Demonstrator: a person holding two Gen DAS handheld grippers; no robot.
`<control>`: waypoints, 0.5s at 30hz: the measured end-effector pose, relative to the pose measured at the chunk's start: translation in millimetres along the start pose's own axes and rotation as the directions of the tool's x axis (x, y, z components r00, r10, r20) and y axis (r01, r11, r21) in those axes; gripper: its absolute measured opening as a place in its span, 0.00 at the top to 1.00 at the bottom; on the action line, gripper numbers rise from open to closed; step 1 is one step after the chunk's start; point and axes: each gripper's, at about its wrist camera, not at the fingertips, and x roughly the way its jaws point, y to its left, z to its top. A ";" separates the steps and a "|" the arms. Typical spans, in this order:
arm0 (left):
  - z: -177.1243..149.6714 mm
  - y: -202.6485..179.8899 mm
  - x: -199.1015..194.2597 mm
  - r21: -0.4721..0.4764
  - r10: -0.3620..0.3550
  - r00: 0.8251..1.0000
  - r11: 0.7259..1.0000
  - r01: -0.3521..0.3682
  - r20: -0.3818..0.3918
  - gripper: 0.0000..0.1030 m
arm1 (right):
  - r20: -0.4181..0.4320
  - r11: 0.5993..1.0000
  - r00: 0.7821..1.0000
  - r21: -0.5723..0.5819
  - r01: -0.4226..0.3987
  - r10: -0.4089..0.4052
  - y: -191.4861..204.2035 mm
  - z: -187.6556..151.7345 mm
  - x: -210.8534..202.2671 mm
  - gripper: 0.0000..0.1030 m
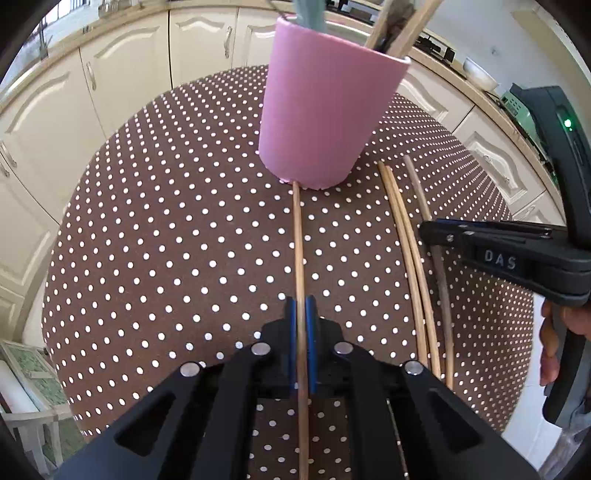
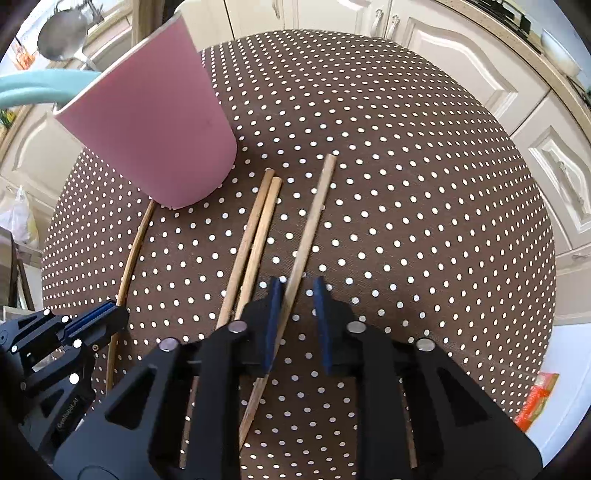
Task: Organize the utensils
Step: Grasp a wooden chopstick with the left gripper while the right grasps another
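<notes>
A pink cup [image 1: 321,110] [image 2: 147,129] stands on the brown polka-dot table [image 1: 166,240] [image 2: 406,184], with a teal handle [image 2: 37,86] and wooden sticks [image 1: 402,26] poking out. My left gripper [image 1: 301,306] [image 2: 107,314] is shut on a thin wooden chopstick [image 1: 297,236] [image 2: 133,251] whose far end touches the cup's base. To the right lies a pair of chopsticks [image 1: 406,240] [image 2: 255,236], side by side. My right gripper [image 2: 296,284] [image 1: 424,229] straddles a single chopstick [image 2: 314,218] [image 1: 439,266]. That chopstick rests against the left pad, and the right pad stands clear of it.
Cream kitchen cabinets [image 1: 122,62] [image 2: 461,51] curve around the table's far side. A white bowl [image 1: 478,72] sits on the counter. A person's hand [image 1: 550,343] grips the right tool. An orange packet [image 2: 535,398] lies beyond the table's right edge.
</notes>
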 end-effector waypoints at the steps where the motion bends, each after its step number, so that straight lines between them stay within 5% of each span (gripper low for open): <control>1: -1.9 -3.8 -0.6 0.010 0.014 1.000 1.000 -0.014 0.014 0.95 | 0.009 1.000 1.000 0.006 -0.009 0.009 -2.5 -1.3 -0.7 0.90; 15: -30.9 -6.2 -20.4 0.001 -0.014 0.993 1.000 0.014 0.113 0.95 | 0.193 0.988 0.971 0.037 -0.152 0.142 -44.9 -49.4 -36.8 0.95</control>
